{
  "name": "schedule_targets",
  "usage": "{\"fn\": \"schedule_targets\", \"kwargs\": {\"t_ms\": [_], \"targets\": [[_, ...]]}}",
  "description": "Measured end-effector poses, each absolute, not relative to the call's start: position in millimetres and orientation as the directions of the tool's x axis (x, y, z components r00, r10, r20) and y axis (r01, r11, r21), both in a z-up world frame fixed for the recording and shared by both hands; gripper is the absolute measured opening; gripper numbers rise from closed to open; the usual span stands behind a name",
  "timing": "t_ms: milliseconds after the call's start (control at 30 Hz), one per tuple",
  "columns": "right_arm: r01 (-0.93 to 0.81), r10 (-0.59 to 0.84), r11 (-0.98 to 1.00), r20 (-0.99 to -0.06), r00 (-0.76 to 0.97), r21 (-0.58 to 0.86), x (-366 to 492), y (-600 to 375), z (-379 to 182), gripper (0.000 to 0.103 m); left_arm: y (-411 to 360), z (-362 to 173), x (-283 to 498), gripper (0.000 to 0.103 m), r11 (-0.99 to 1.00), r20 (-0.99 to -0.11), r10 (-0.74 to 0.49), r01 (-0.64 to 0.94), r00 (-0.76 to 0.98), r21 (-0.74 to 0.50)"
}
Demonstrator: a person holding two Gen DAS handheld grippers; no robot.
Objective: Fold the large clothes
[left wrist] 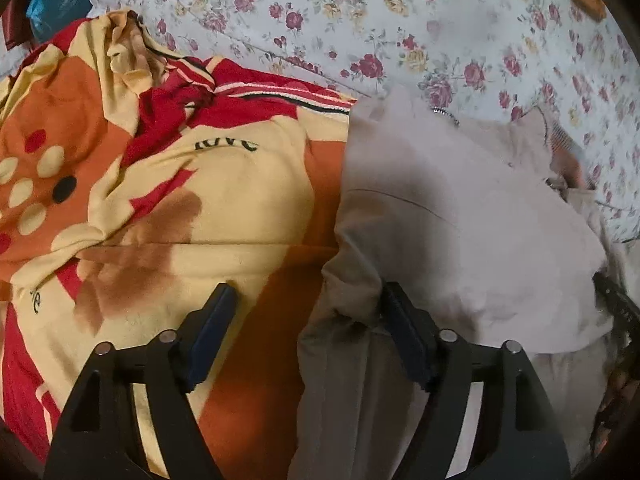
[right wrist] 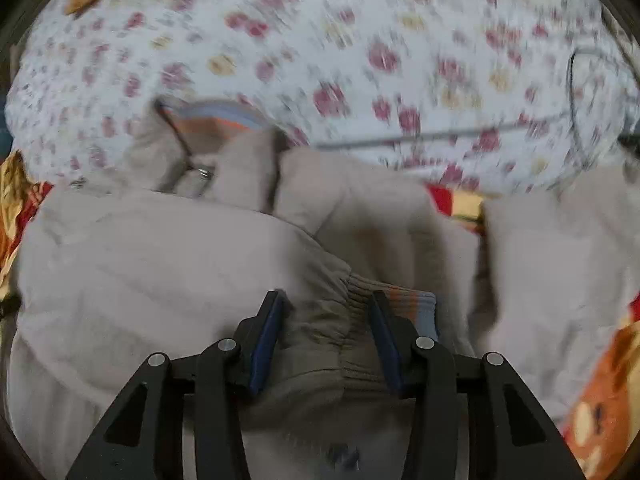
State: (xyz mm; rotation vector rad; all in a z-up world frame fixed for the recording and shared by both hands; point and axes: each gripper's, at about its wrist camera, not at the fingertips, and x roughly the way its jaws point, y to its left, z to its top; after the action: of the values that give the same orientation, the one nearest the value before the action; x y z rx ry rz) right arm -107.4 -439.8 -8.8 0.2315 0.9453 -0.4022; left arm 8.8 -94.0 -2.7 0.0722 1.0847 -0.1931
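Beige jacket point(left wrist: 460, 232) lying on an orange, red and yellow blanket point(left wrist: 168, 200) over a floral bedsheet point(left wrist: 360, 20), left hand-held gripper point(left wrist: 308, 296) spread wide over the jacket's edge, right hand-held gripper point(right wrist: 324, 304) spread around its ribbed cuff point(right wrist: 360, 312), view blurred

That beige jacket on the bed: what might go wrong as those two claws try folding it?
1. The right claw straddles the ribbed cuff with its jaws open; closing badly, it might pinch only an edge, which could slip.
2. The left claw is open at the jacket edge, over the blanket; it may grab blanket too.
3. The zipper pull hangs loose and could snag.
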Motion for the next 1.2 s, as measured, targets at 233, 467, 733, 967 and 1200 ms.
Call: {"fn": "schedule_targets", "kwargs": {"t_ms": [233,467,733,967,1200], "targets": [[0.378,-0.225,0.926,-0.788,0.573,0.011,-132.3,-411.0,32.5,0.047,-92.1,-2.3,4.1,0.077,0.981,-0.88,-0.116,0.192,0.461,-0.028],[0.323,-0.214,0.945,-0.85,0.481,-0.055,-141.6,-391.9,2.4,0.048,-91.0,-0.7,-0.7,0.077,0.983,-0.875,-0.112,0.181,0.472,-0.028],[0.34,-0.161,0.94,-0.819,0.551,0.044,-185.8,-385.1,45.9,0.057,-87.2,24.2,-25.8,0.077,0.977,-0.836,-0.135,0.214,0.531,-0.022],[0.345,-0.1,0.93,-0.811,0.577,0.13,-204.0,-388.6,50.6,0.058,-88.5,39.9,-43.4,0.077,0.971,-0.806,-0.156,0.24,0.57,-0.018],[0.322,-0.089,0.925,-0.707,0.701,0.203,-203.1,-391.1,58.8,0.066,-91.4,33.4,-40.1,0.077,0.97,-0.809,-0.174,0.24,0.562,-0.041]]}}
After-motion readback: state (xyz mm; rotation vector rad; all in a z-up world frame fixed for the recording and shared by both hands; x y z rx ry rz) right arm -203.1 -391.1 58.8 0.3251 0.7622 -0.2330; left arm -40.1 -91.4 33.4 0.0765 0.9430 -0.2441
